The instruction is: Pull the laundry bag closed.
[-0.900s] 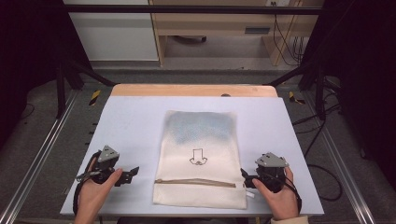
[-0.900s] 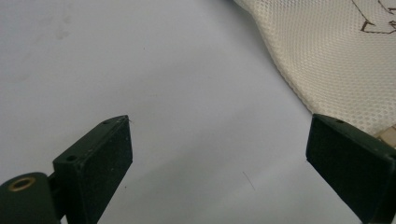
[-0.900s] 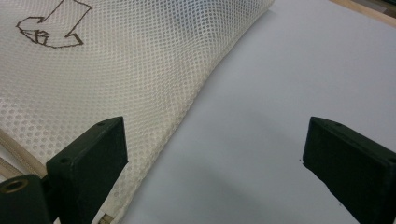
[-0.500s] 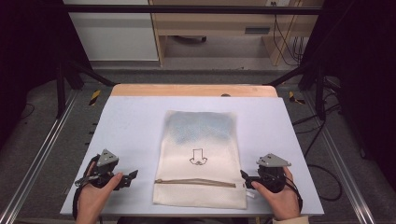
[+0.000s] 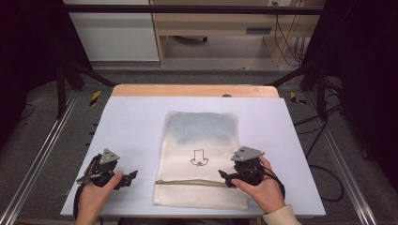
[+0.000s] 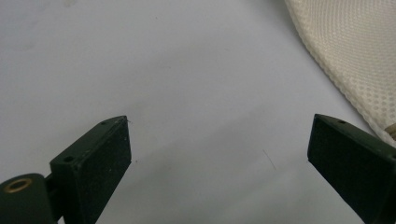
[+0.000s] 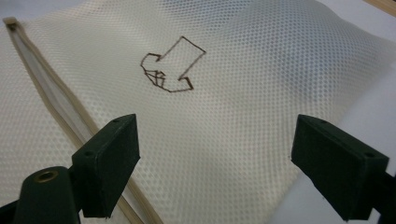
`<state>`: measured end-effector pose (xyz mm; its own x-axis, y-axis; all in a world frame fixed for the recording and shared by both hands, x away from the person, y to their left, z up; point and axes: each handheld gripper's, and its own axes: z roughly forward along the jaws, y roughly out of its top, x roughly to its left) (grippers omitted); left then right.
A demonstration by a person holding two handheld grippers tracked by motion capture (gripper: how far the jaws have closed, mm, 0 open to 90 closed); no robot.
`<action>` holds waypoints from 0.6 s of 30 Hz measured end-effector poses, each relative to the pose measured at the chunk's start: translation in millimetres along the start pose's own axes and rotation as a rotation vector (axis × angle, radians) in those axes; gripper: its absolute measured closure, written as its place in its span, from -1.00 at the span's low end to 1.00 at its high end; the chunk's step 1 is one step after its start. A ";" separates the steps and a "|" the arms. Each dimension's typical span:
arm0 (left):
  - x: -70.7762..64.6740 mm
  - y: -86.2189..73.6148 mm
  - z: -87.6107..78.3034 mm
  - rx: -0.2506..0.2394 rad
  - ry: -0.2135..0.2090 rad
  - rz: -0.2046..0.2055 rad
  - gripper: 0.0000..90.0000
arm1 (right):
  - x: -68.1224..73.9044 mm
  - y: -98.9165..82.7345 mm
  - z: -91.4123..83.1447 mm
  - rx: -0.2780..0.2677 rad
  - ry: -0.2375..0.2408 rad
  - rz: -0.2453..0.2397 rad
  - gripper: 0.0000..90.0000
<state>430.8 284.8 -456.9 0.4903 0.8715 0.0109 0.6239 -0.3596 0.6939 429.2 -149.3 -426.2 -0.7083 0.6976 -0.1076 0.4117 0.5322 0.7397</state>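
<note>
A cream mesh bag [image 5: 201,159] lies flat in the middle of the table [image 5: 136,122], its long side running from the near edge toward the far edge. The far part of the bag shows a bluish-grey tint through the mesh. A small outlined arrow [image 5: 199,157] is drawn near the bag's centre; in the right gripper view the same arrow [image 7: 172,65] sits on the weave above the jaws. A tan zipper [image 5: 190,183] crosses the bag from left to right near its near end, and in the right gripper view the zipper [image 7: 51,98] runs diagonally past the left jaw.

The right gripper [image 5: 226,177] sits at the bag's right near corner, over the right end of the zipper, held by the person's right hand [image 5: 260,187]. Its 2 jaws stand wide apart above the mesh with nothing clamped between them.

The left gripper [image 5: 131,175] rests on the bare table just left of the bag, held by the left hand [image 5: 96,197] and pointing toward the bag's left edge. Its 2 jaws are spread wide over the plain surface and grip nothing; in the left gripper view the bag's edge [image 6: 345,51] lies beyond the right jaw, apart from it.

Beyond the table's far wooden edge [image 5: 195,90] stands a wooden bench [image 5: 220,28], with cables [image 5: 286,33] hanging at its right.
</note>
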 end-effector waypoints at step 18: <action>2.1 -2.2 0.5 0.026 -0.009 -0.016 -0.86 | 31.7 61.2 47.5 0.144 0.093 -0.134 -0.55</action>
<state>430.7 287.2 -458.8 0.4854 0.8743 -0.0069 0.6475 -0.3541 0.6748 459.2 -71.8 -415.9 -0.8094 0.5722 -0.1321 0.3833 0.6852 0.6194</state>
